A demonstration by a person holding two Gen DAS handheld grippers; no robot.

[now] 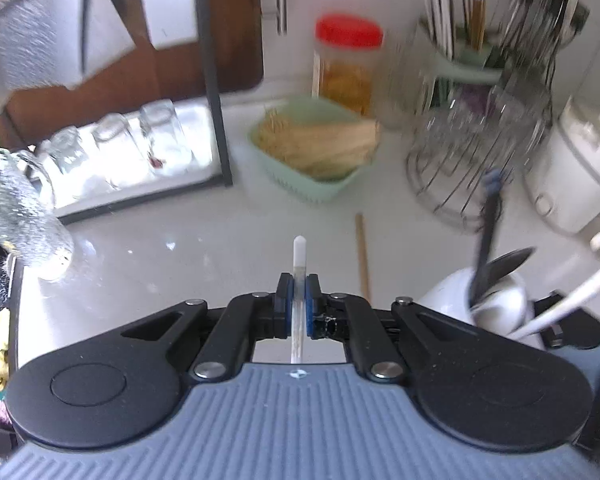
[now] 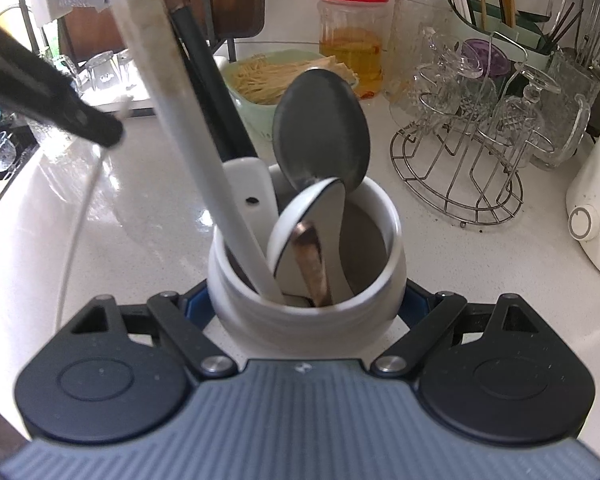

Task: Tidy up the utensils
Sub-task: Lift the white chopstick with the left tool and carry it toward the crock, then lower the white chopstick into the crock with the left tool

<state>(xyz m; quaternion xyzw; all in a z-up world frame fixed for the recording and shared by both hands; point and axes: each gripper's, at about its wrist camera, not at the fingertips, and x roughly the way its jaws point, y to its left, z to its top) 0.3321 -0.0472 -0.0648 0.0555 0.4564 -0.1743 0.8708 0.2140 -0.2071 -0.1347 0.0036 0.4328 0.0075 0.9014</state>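
My left gripper (image 1: 298, 292) pinches a thin white plastic chopstick (image 1: 299, 256), tip forward above the white counter (image 1: 180, 248). My right gripper (image 2: 306, 300), angled downward, clamps the white ceramic utensil crock (image 2: 236, 300).

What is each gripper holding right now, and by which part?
The left gripper pinches a thin white-tipped chopstick along its shaft, just behind the tip. The right gripper clasps the white ceramic utensil crock around its lower body.

Bright daylight, glare on the white counter (image 1: 140, 264), left view motion-blurred, fisheye-bent edges.
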